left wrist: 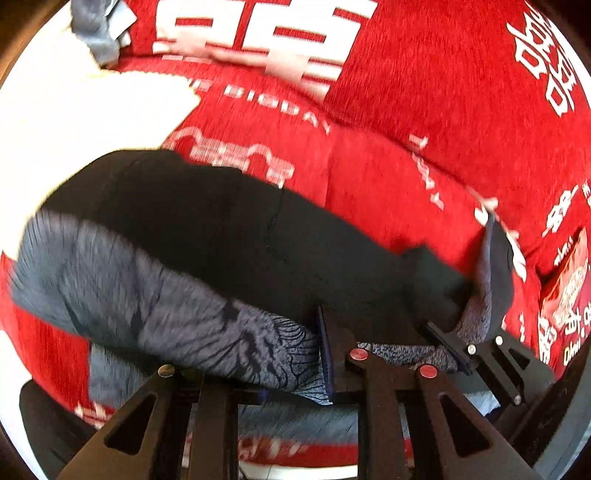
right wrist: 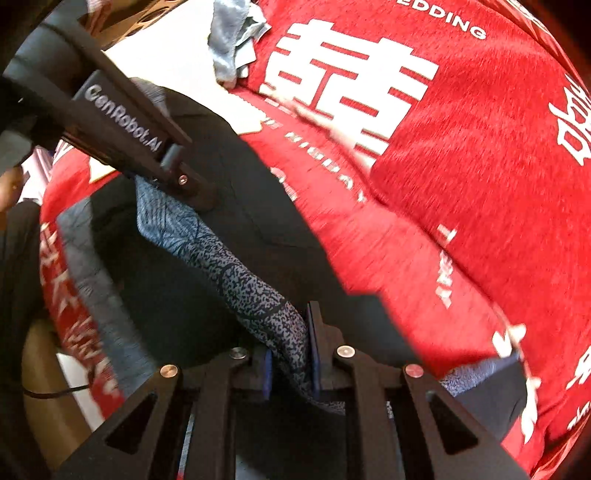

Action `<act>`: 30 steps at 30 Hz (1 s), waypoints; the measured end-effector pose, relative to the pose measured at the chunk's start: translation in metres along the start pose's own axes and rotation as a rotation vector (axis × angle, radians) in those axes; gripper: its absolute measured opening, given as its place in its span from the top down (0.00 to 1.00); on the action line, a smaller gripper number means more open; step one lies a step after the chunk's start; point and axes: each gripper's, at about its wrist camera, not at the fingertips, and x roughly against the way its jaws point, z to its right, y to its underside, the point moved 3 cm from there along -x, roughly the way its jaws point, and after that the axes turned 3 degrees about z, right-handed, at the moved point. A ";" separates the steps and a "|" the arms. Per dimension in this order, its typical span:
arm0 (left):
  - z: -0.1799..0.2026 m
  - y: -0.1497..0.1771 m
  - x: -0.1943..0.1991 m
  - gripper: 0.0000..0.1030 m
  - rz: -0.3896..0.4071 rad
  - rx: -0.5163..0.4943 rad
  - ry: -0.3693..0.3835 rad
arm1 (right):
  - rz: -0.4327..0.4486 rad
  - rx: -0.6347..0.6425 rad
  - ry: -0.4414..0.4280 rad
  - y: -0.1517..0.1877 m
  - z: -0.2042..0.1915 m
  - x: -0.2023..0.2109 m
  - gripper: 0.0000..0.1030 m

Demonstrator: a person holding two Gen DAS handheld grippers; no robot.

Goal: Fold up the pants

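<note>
Left wrist view, nearest first: the left gripper (left wrist: 391, 343) has its jaws pinching the grey patterned waistband edge of the pants (left wrist: 207, 236), whose black fabric with grey printed lining is bunched and lifted just ahead of it. On the right, the right gripper (left wrist: 491, 332) grips the same edge. Beyond lies a red cloth (left wrist: 424, 103) printed with white characters, and farther off a crumpled grey garment (left wrist: 98, 33). Right wrist view shows the right gripper (right wrist: 290, 365) clamped on a speckled grey band of the pants (right wrist: 258, 291), which stretches to the left gripper (right wrist: 192, 184), marked GenRobot.AI; both views are motion-blurred.
</note>
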 end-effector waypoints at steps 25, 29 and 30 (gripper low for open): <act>-0.079 0.059 0.043 0.40 0.104 0.136 -0.035 | -0.076 -0.131 0.235 0.051 -0.060 -0.018 0.82; -0.040 0.031 0.029 0.40 0.126 0.025 -0.053 | -0.084 -0.119 0.274 0.061 -0.072 -0.020 0.74; -0.030 0.024 0.019 0.40 0.126 -0.026 -0.093 | -0.087 -0.121 0.273 0.063 -0.074 -0.019 0.70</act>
